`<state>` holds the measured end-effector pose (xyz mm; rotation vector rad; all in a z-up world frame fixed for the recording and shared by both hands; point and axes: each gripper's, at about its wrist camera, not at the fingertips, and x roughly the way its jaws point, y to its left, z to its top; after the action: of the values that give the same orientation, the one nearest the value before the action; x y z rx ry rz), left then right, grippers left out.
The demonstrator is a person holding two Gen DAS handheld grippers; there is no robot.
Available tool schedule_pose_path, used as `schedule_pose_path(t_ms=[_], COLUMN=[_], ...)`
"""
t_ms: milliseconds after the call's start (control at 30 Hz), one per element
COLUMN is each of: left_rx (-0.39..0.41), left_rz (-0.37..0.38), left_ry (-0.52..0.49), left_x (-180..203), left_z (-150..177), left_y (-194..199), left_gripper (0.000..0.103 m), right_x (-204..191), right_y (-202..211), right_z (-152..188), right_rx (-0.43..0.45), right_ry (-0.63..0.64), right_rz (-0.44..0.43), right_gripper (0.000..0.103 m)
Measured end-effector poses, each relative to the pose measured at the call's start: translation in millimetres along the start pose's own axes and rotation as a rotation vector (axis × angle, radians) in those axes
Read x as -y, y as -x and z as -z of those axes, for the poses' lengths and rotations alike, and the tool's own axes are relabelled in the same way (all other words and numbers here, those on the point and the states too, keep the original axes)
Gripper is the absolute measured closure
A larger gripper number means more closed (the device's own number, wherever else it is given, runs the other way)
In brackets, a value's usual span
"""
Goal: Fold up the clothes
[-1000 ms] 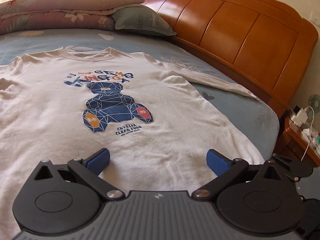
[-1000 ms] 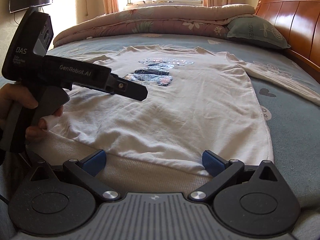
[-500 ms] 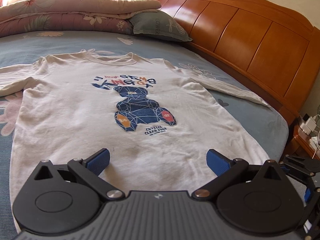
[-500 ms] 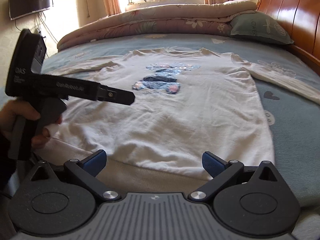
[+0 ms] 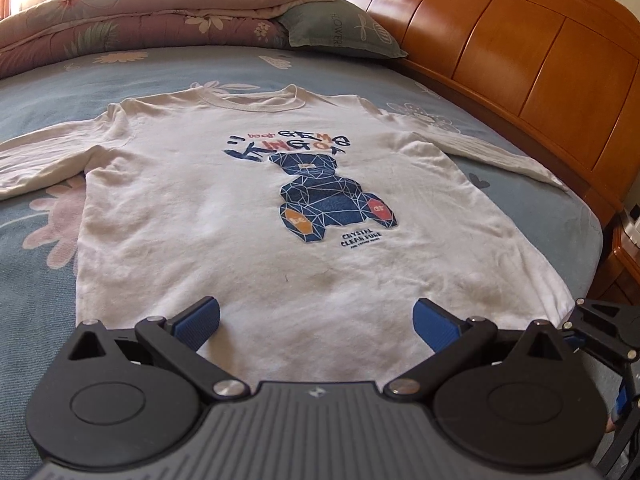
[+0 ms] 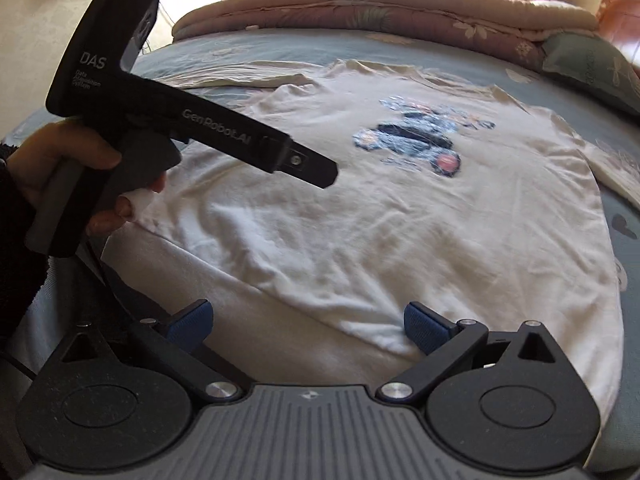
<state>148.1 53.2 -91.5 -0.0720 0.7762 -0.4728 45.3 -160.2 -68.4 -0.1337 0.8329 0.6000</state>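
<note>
Over the last second I've drawn my left tongs (image 5: pixel 316 320) back toward the hem, so the whole white shirt (image 5: pixel 280 216) lies flat on the bed (image 5: pixel 48 92), both tongs, right tongs (image 6: pixel 306 326) included, gaping empty, folding unstarted.

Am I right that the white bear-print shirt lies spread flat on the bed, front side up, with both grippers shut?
Not quite: both grippers are open. The left gripper in the left wrist view and the right gripper in the right wrist view have jaws spread. The white bear-print shirt does lie flat, front up, on the bed.
</note>
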Motion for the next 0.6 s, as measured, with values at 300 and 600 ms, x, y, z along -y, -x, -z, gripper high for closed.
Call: schedule_pose_path(t_ms=[300,600], left_rx=[0.025,-0.036], left_rz=[0.071,0.059], left_ry=[-0.016,0.063], left_x=[0.7,-34.2], left_z=[-56.4,-33.2], left_y=[7.2,-27.7], left_gripper=[0.001,0.001], right_x=[35.1,32.2], right_y=[-23.8,-5.6], right_z=[-22.3,-14.0], right_rx=[0.03,0.051], right_ry=[-0.144,-0.118], right_rz=[0.075,0.147], right_gripper=[0.0,0.0])
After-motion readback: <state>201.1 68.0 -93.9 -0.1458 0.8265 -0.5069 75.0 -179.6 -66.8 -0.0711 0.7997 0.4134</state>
